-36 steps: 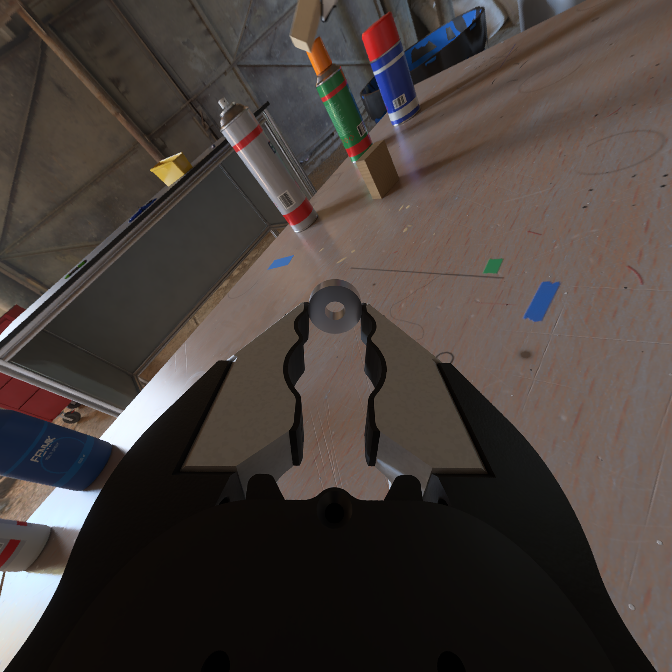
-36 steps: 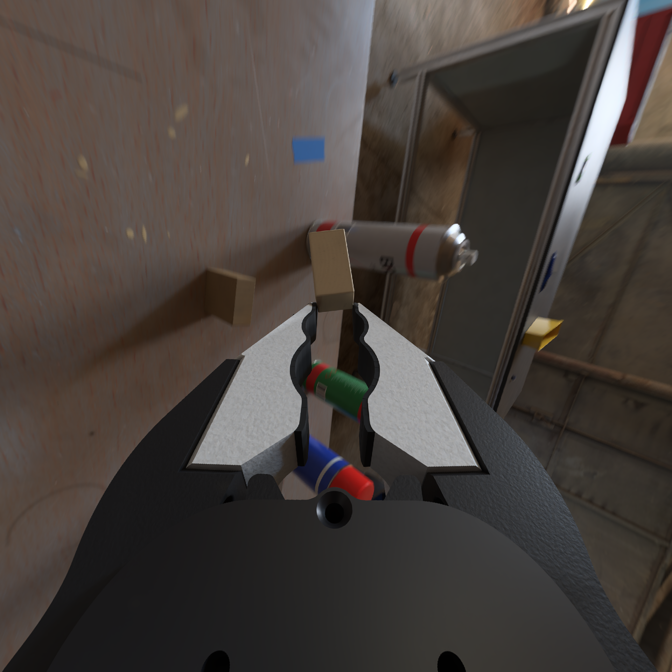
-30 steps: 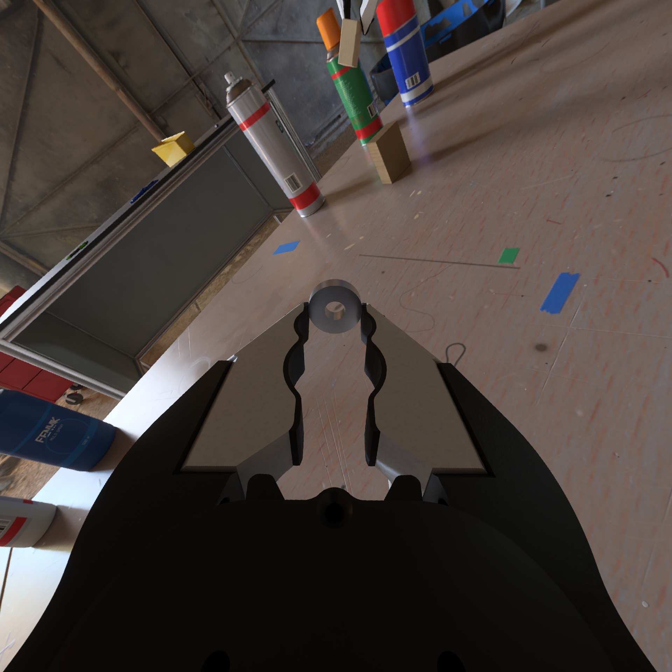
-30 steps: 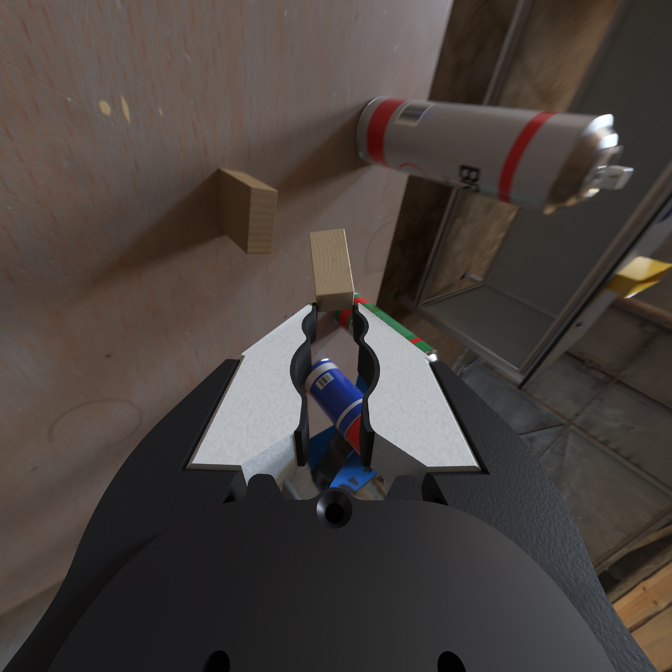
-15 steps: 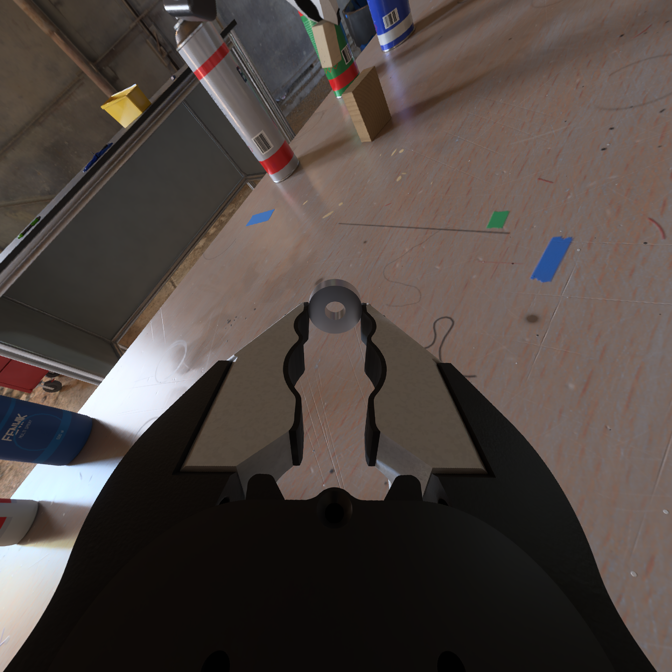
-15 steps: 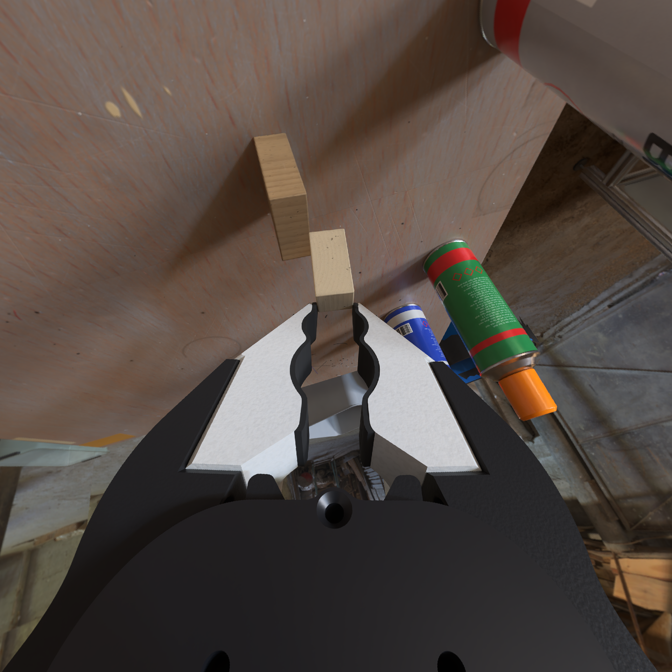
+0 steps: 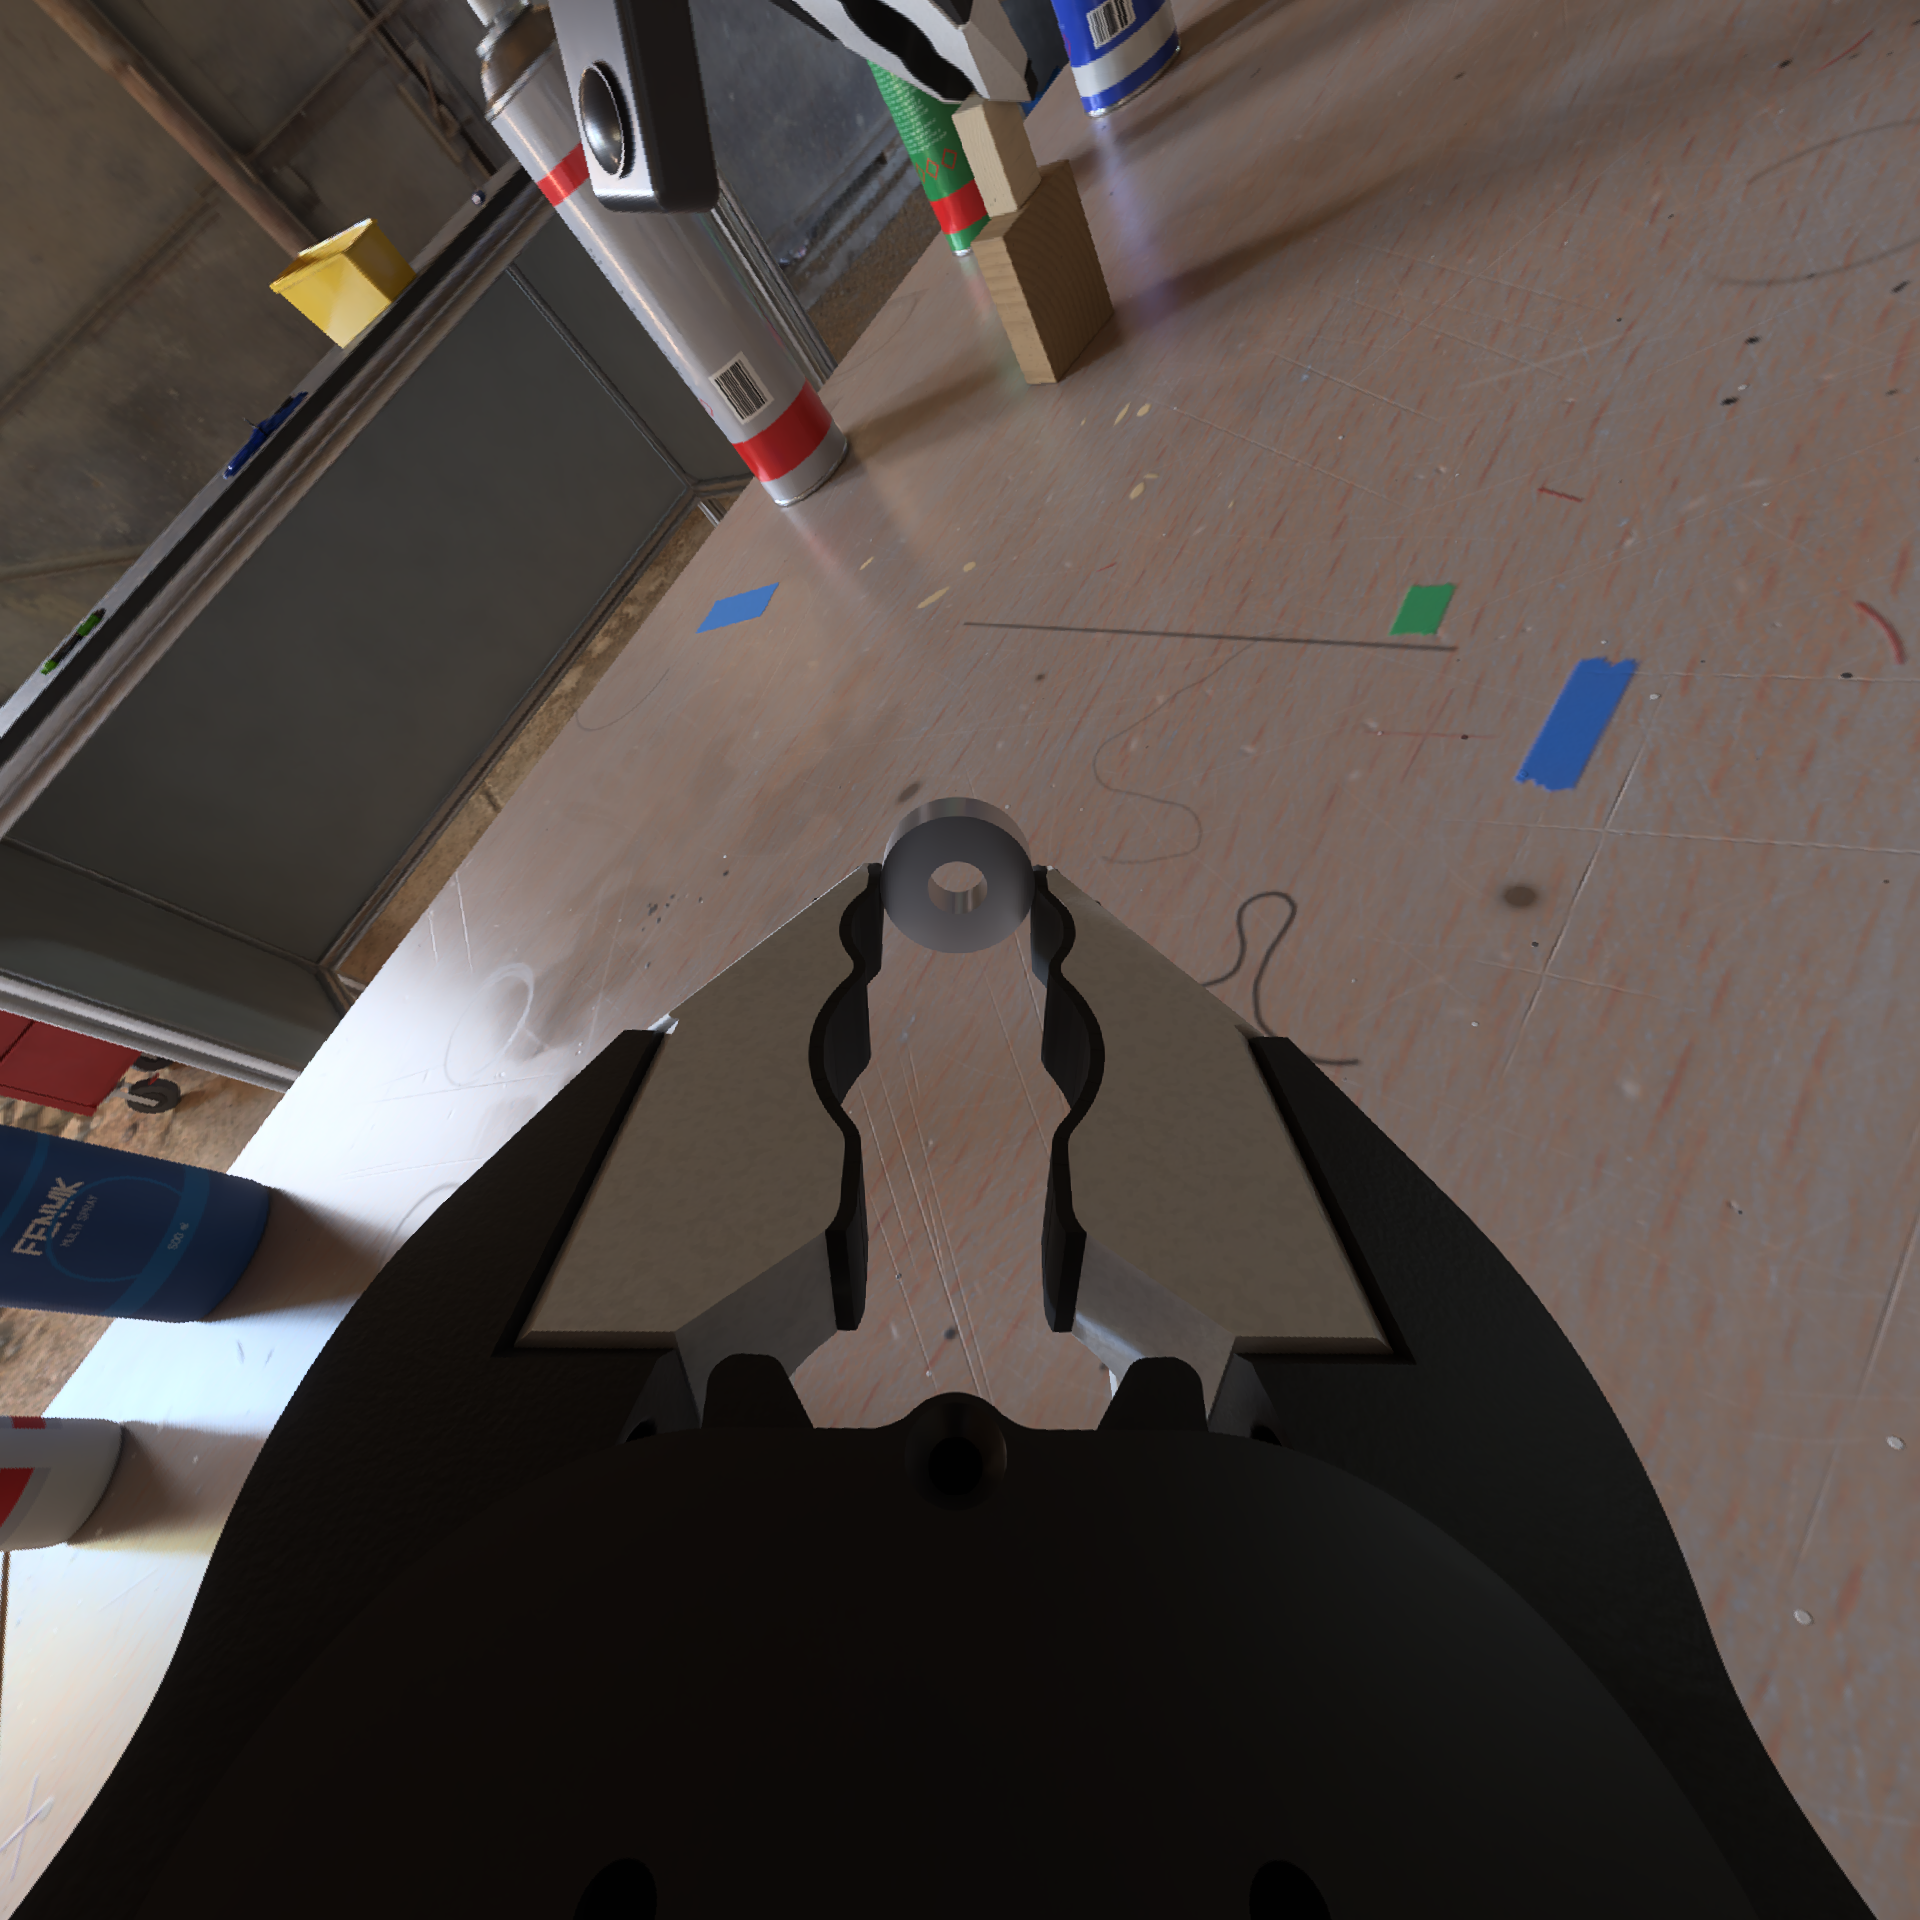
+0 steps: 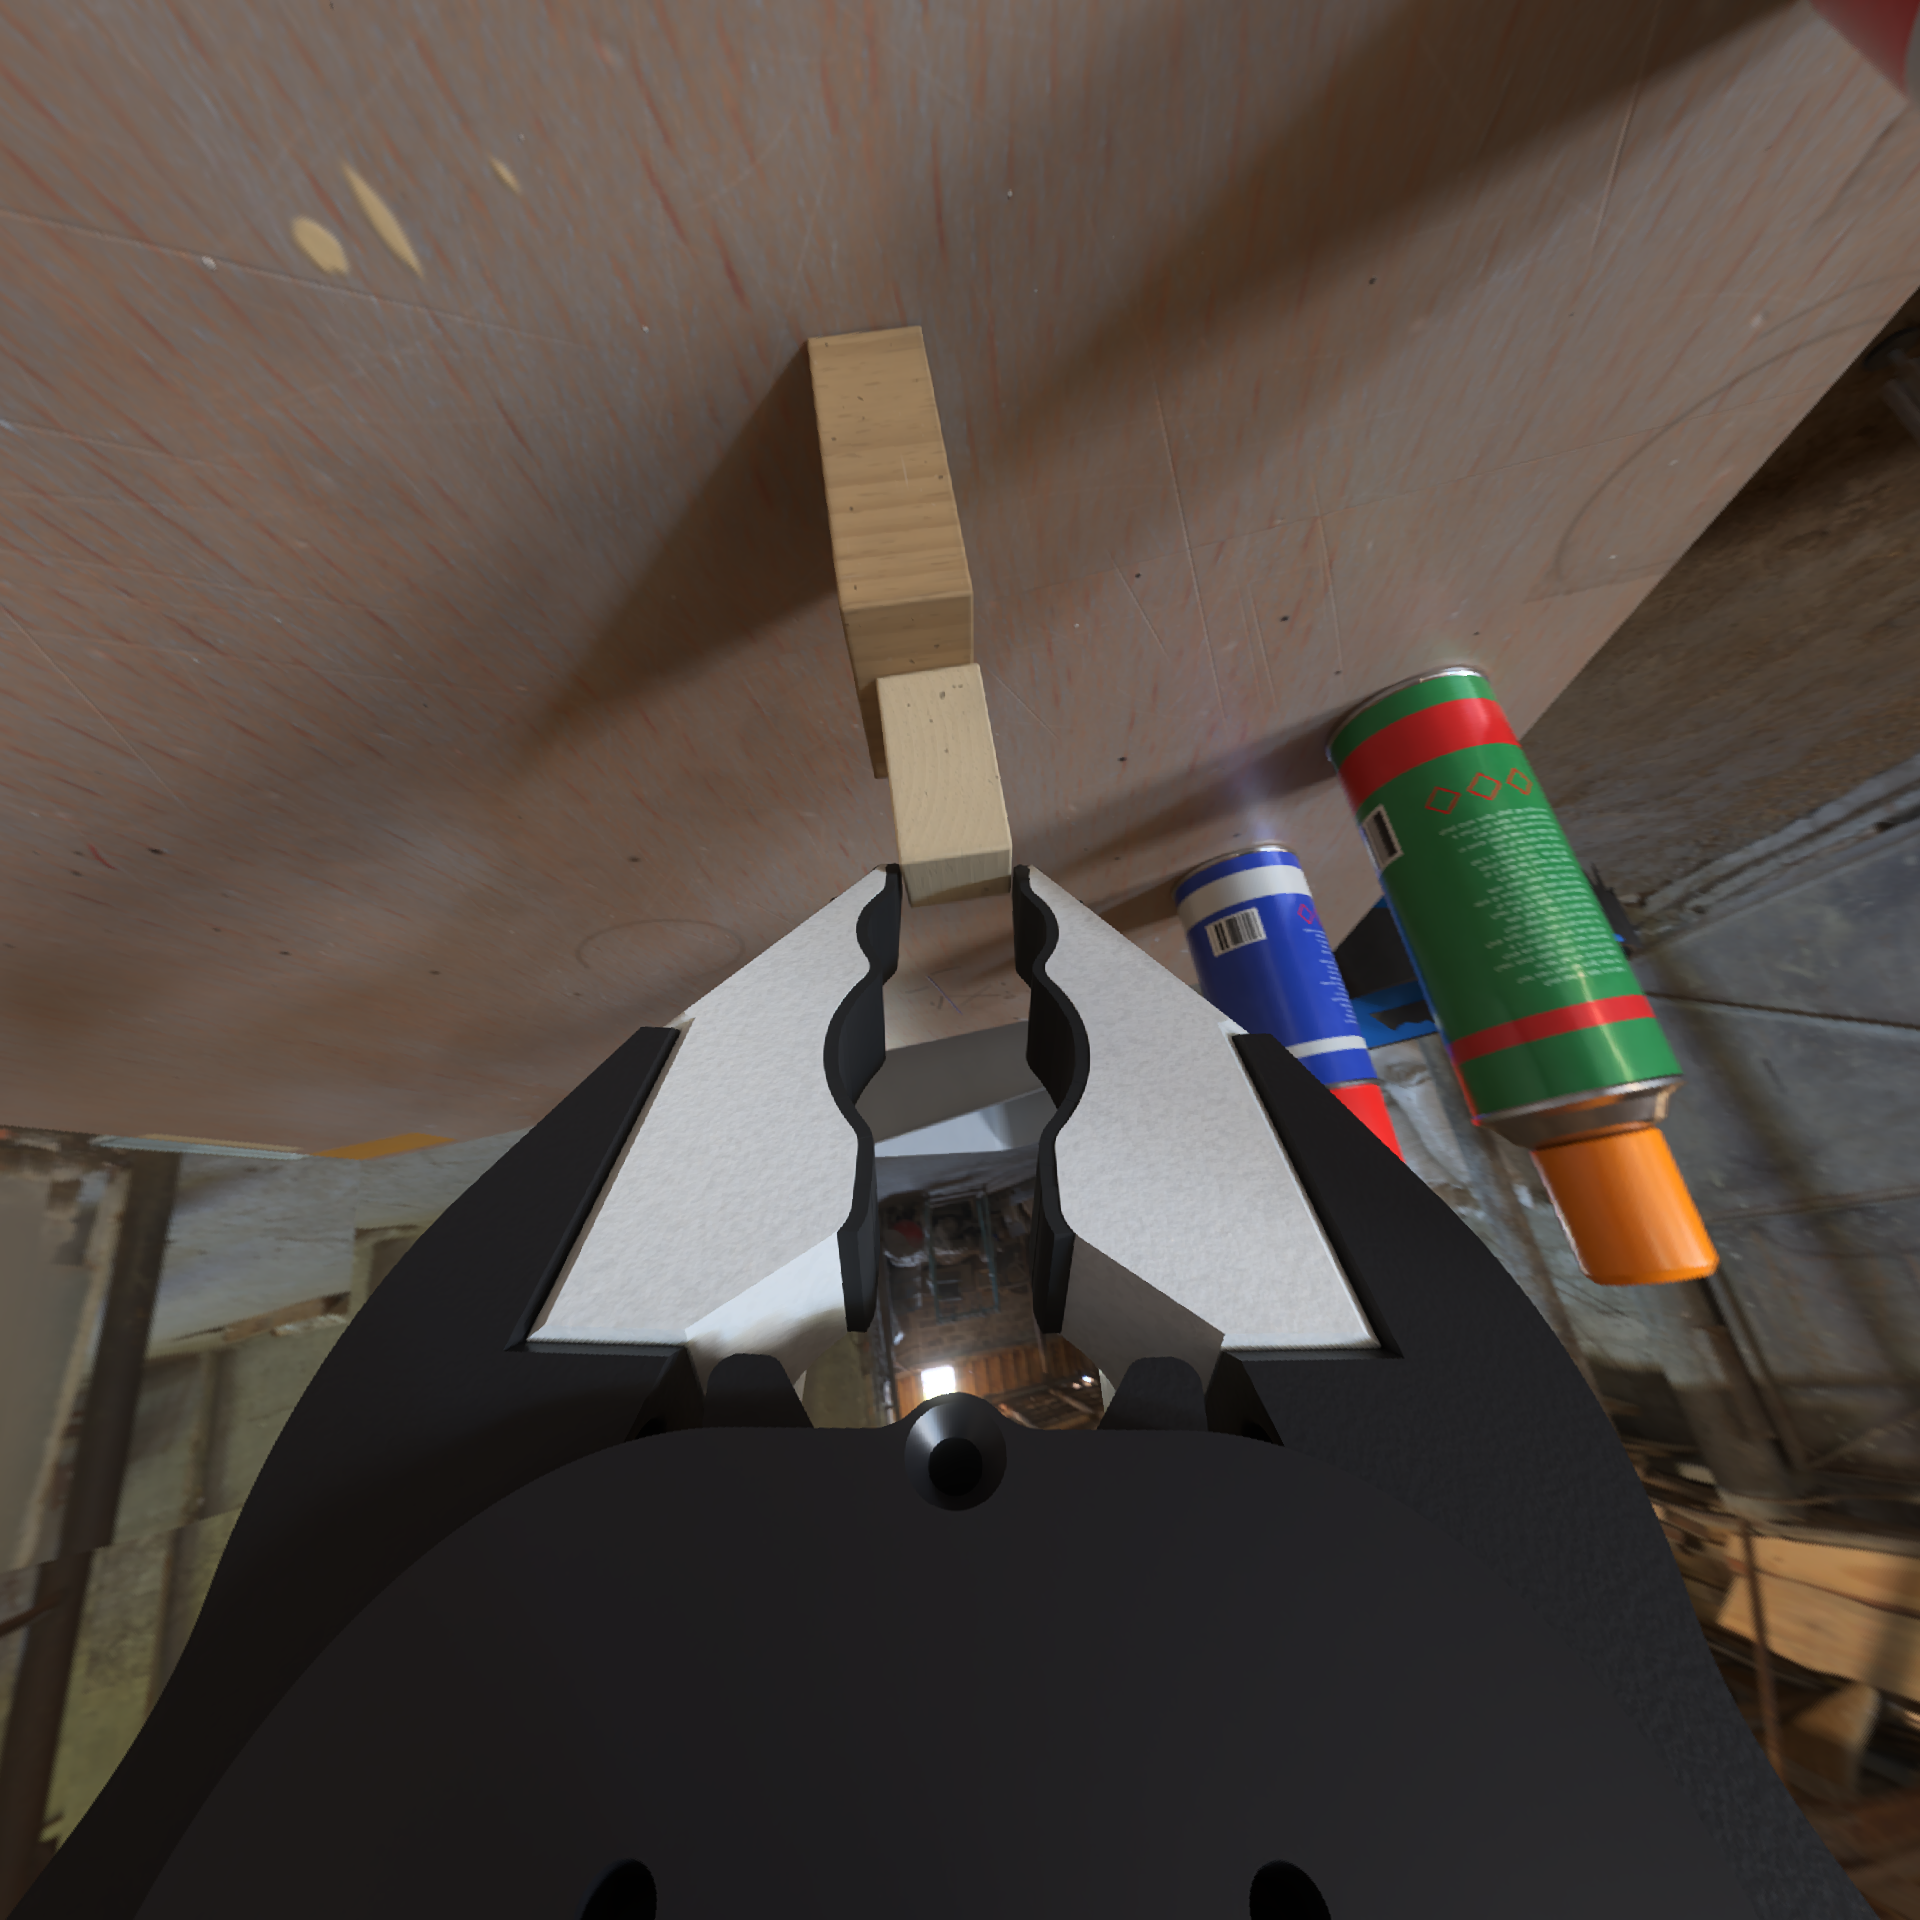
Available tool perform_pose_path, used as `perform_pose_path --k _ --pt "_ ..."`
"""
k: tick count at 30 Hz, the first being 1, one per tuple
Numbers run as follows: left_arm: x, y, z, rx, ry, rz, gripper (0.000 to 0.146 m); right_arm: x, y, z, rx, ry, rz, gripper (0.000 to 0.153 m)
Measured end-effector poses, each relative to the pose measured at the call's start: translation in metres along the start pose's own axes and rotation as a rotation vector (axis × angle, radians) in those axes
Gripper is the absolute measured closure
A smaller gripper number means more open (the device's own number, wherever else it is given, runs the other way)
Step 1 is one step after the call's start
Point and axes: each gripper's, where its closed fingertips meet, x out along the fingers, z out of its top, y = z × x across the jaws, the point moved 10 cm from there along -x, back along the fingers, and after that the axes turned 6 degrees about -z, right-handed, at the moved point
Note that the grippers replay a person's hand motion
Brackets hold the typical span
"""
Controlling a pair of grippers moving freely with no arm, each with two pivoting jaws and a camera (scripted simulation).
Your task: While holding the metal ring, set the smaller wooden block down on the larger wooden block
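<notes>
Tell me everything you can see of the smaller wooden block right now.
The smaller wooden block is a pale, light-grained rectangular piece, paler than the larger wooden block. The right tongs are shut on one end; its far end meets the larger block's top, seemingly touching, at one edge rather than centred. In the left wrist view it stands upright atop that block on the table.

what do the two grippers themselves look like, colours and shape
Both look alike. The left gripper and right gripper each have a broad matte black textured body with a small round socket at its centre. Two wedge-shaped fingers taper forward; their top faces are pale, white on the right one and greyer on the left. Black wavy pads line the inner edges. No cables or markings show.
</notes>
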Motion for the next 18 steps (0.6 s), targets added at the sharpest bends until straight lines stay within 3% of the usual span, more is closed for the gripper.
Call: perform_pose_path --k 7,12,15,18 --pt "0.000 0.001 0.000 -0.005 0.002 -0.001 0.118 0.000 -0.002 -0.009 0.056 -0.066 -0.007 0.121" --pt "-0.003 0.005 0.000 -0.017 -0.007 0.016 0.118 -0.032 0.000 -0.037 0.086 -0.154 -0.107 0.121" --pt "-0.005 0.007 0.001 -0.022 -0.014 0.023 0.118 -0.066 0.004 -0.077 0.215 -0.378 -0.206 0.121" --pt "-0.005 0.007 0.002 -0.018 -0.018 0.031 0.118 -0.086 0.019 -0.134 0.532 -0.728 -0.238 0.121"
